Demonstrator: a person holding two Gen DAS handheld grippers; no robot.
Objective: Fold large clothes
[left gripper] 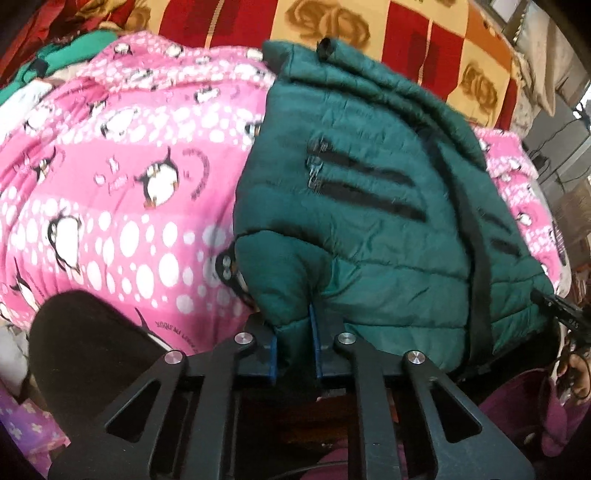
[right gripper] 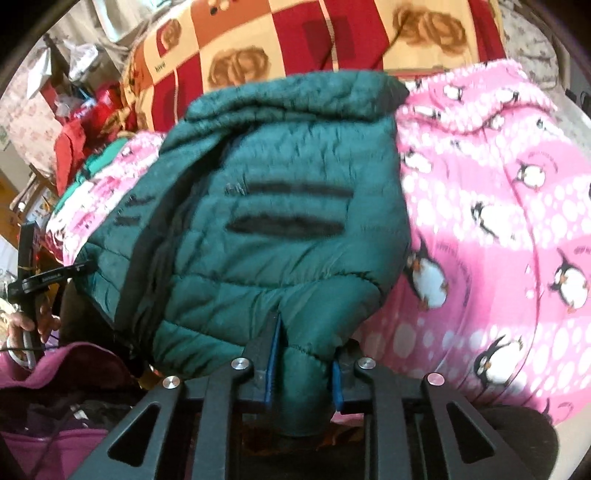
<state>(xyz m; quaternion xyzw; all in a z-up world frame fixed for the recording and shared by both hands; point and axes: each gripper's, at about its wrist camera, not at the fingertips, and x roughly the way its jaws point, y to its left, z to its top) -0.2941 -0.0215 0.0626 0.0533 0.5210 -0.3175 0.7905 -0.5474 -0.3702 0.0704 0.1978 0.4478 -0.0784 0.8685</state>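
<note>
1. Dark green quilted puffer jacket (left gripper: pixel 369 206), bunched, black zip lines on front; lies on the pink blanket, near hem edge raised into both claws. Same jacket in right view (right gripper: pixel 273 229).
2. Left gripper (left gripper: pixel 295 332): blue pads pressed together on a fold of the jacket's near edge, fabric bulging above the pinch.
3. Right gripper (right gripper: pixel 301 354): blue pads clamped on a thicker roll of jacket hem, cloth hanging down between them.
4. Surface: pink fleece blanket (left gripper: pixel 122 177) with penguins and white dots, rumpled, spread under and on both sides of the jacket; also in right view (right gripper: pixel 498 229).
5. Behind blanket: red, cream and orange checked cover (left gripper: pixel 369 26) with rose print, runs across the back; right view too (right gripper: pixel 258 48).
6. Far left corner of left view: teal-green cloth (left gripper: pixel 77 48) piled at the blanket's edge.
7. Black rounded object (left gripper: pixel 85 354) near bottom left, beside the left claw; can't tell what it is.
8. Person: magenta sleeve (right gripper: pixel 55 373) and hand (right gripper: pixel 26 325) on the other gripper's handle, seen at left edge of right view.
9. Room: cluttered background at left in right view (right gripper: pixel 55 74), bags and red items, blurred; grey wall and cables at right edge of left view.
</note>
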